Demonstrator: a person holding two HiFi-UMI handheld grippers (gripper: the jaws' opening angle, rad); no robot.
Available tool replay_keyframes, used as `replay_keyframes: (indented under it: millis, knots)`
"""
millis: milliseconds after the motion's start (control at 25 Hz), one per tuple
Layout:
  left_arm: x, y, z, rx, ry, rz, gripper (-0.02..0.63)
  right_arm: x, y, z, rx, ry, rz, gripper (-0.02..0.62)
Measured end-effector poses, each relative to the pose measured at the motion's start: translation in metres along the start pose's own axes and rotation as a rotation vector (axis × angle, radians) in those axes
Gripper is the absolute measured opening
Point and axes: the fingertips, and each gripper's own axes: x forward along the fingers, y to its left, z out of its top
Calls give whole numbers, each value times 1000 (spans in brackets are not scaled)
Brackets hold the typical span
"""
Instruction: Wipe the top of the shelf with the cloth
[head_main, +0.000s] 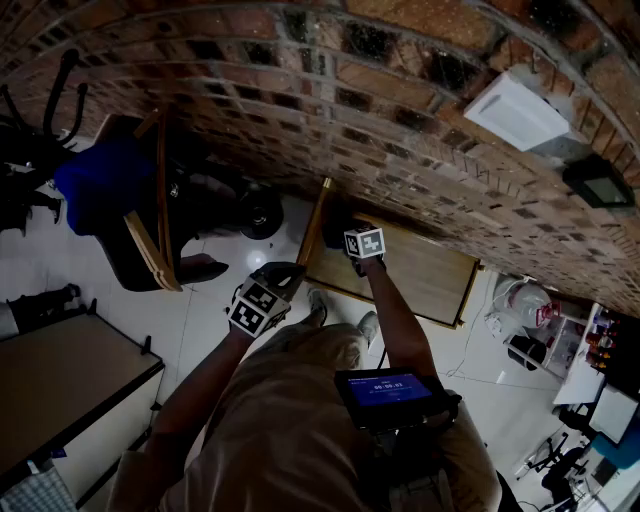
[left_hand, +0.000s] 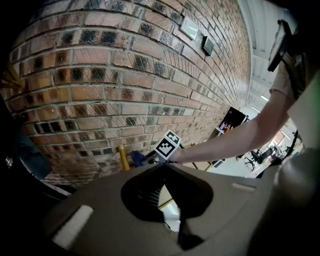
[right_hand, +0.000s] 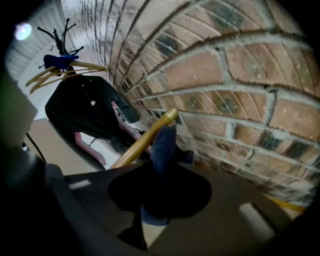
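There are two grippers, one cloth and one shelf. The right gripper (right_hand: 161, 167) squeezes its two fingers tight on the dark blue soft cloth (right_hand: 165, 141), which pokes out past the fingertips over the light brown wooden shelf (head_main: 425, 280), close to the red brick wall (head_main: 400, 100). The left gripper (left_hand: 165, 167) has its two fingers pressed together with nothing between them.

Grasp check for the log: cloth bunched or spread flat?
Bunched. Right gripper view shows the dark blue cloth as a wad sticking up out of the right claw, which is shut on it.
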Motion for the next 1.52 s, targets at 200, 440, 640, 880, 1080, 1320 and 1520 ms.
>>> replay_keyframes:
  millis: [200, 440, 640, 880, 1080, 1320, 1520]
  knots:
    - [-11, 7, -2, 5, -13, 17, 3, 42, -34, -4, 33, 60, -82, 78]
    - [-15, 17, -15, -32, -12, 31, 3, 82, -49, -18, 23, 150, -130, 78]
    - [-16, 17, -29, -45, 23, 30, 3, 100, -50, -21, 38, 169, -146, 77]
    - [-13, 20, -37, -55, 46, 44, 3, 101, -49, -20, 52, 166, -100, 75]
    - [-5, -10, -23, -57, 59, 48, 3, 47, -83, -42, 18, 258, -226, 75]
    - [19, -5, -22, -35, 64, 25, 3, 51, -101, -56, 61, 213, -183, 74]
    - [43, -32, -14, -14, 76, -5, 3, 26, -112, -70, 123, 160, -115, 72]
